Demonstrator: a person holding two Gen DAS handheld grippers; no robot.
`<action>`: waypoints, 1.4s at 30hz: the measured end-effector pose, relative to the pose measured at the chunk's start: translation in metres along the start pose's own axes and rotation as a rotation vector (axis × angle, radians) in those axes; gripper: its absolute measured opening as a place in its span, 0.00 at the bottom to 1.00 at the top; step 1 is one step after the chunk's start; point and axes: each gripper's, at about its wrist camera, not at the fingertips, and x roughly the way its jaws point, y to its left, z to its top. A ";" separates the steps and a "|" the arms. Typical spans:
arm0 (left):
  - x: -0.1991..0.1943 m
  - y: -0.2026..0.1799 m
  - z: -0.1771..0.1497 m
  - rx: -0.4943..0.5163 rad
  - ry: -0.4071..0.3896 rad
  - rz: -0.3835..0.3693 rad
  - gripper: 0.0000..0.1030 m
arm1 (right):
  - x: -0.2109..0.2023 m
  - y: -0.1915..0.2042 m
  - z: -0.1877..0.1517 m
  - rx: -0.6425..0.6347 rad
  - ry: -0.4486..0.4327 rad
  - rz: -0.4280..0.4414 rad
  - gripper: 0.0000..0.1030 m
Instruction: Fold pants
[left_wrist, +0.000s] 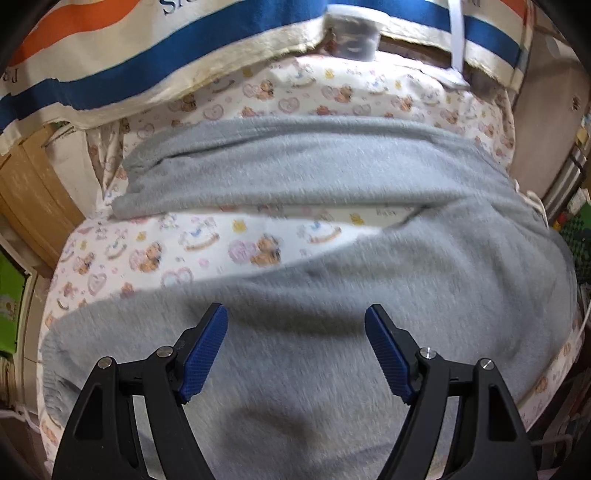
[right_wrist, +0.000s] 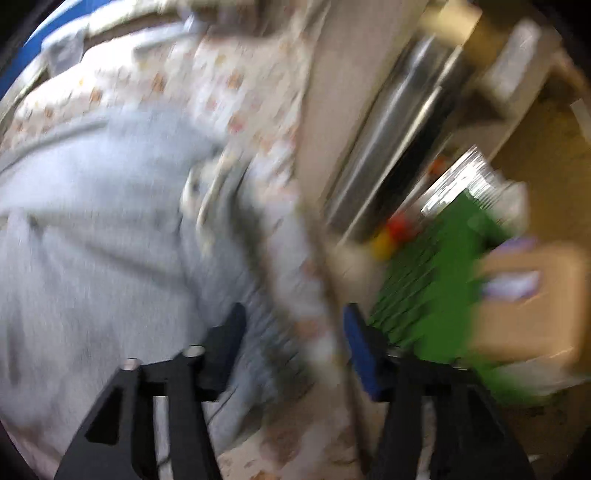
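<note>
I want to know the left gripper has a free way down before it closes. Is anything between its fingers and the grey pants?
Nothing visible is in the way. The left gripper hangs open directly over the grey pants, with only bare grey fabric showing between its blue pads. The patterned sheet lies further ahead, between the two legs.

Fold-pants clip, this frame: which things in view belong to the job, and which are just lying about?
Belongs to the job:
- grey pants
- left tongs, open over the pants
- right tongs, open at the bed's edge

Lying about:
- bear-print sheet beneath the pants
- striped cloth behind
- jar
- green mat on the floor
</note>
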 end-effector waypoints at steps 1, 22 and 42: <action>0.000 0.002 0.007 -0.007 -0.008 0.001 0.73 | -0.009 -0.001 0.007 0.010 -0.046 0.005 0.61; 0.067 0.048 0.140 -0.094 -0.008 0.104 0.73 | 0.075 0.200 0.200 -0.252 -0.011 0.366 0.61; 0.135 0.070 0.175 -0.058 0.084 0.102 0.73 | 0.148 0.301 0.238 -0.519 0.070 0.450 0.12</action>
